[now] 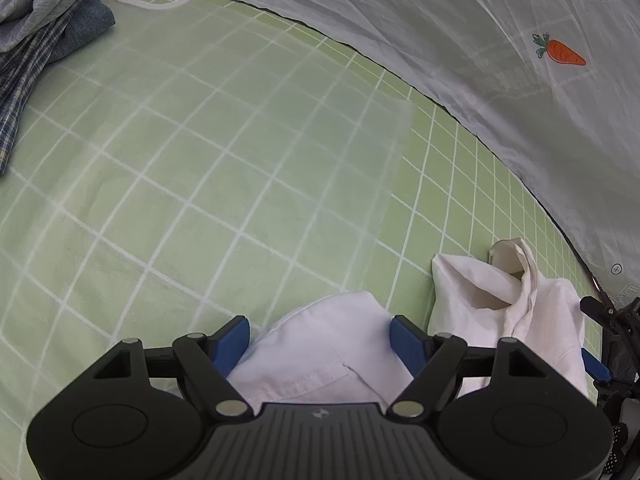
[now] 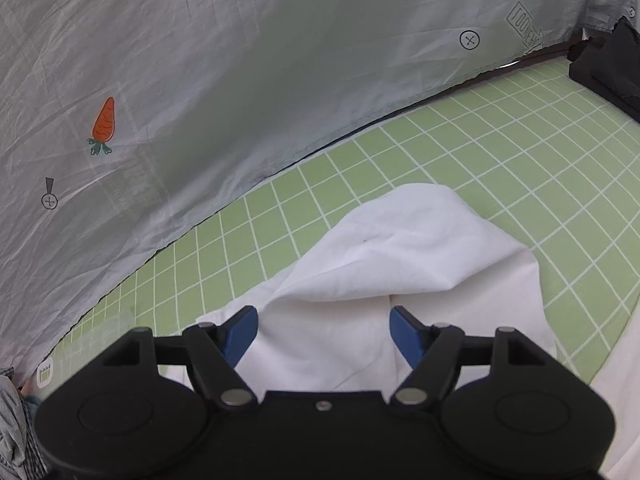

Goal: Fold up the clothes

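White cotton shirt (image 1: 320,344) lies rumpled on the green checked sheet (image 1: 200,180), its seamed placket just under the left claw (image 1: 320,340), whose blue pads stand wide apart on either side of the cloth without pinching it. The right claw (image 2: 324,332) likewise gapes over a raised fold of the shirt (image 2: 400,248). Only the left view shows the heap of plaid and grey clothes (image 1: 36,28); only the right shows a black bundle (image 2: 608,68). Beyond hangs a grey carrot-print cloth (image 2: 240,80).
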Demonstrator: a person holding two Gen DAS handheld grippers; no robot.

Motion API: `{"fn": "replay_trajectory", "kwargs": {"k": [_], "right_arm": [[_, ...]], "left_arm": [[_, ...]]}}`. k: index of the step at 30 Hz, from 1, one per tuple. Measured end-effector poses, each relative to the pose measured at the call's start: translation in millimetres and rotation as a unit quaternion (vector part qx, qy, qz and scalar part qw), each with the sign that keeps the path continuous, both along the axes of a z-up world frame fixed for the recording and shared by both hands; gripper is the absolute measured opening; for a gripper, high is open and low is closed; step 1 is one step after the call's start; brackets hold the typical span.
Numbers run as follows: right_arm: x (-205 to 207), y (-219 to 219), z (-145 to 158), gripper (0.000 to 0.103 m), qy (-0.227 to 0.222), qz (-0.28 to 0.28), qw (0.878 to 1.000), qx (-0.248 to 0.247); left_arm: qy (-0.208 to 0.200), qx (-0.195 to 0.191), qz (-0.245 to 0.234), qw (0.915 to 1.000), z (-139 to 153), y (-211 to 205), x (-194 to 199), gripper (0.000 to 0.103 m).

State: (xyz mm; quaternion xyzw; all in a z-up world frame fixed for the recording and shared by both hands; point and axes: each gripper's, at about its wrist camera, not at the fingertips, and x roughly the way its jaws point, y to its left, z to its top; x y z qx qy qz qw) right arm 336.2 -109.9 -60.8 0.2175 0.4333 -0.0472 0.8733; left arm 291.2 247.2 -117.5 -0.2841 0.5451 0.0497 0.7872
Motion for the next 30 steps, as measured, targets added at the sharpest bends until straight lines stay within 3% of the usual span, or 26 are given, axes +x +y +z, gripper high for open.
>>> {"fn": "replay_trajectory", "kwargs": {"k": [7,12,15,17,18,20,22,25,30], "right_arm": [[12,19,-12,0.082,0.022,0.029,0.999,-0.035],[18,22,-39,0.084,0.079,0.046,0.995,-0.026],[14,25,-46,0.083,0.081,0.065,0.994,-0.028],[10,22,-45,0.074,0.07,0.073,0.995,-0.02],[8,18,-43,0.062,0.064,0.071,0.995,-0.016],[3,10,-38,0.041,0.053,0.066,0.996,-0.006],[-3,-2,-30,0.016,0.03,0.057,0.998,0.0],[-13,-21,-6,0.007,-0.025,0.046,0.998,-0.035],[-20,-69,50,0.006,-0.129,0.03,0.983,-0.131]], "left_arm": [[0.002,-0.002,-0.002,1.0,-2,-1,-5,0.078],[0.001,0.007,-0.006,1.0,-2,-4,-5,0.078],[-0.001,0.018,-0.01,0.9998,-1,-9,-5,0.078],[-0.004,0.025,-0.005,0.9997,0,-12,-7,0.074],[-0.003,0.03,-0.003,0.9995,1,-13,-8,0.07],[-0.001,0.038,-0.002,0.9993,2,-17,-11,0.048],[-0.007,0.034,0.004,0.9994,4,-21,-18,0.035],[-0.022,0.041,0.012,0.9989,11,-20,-28,0.023],[-0.058,0.09,0.053,0.9928,42,-2,-37,0.019]]}}
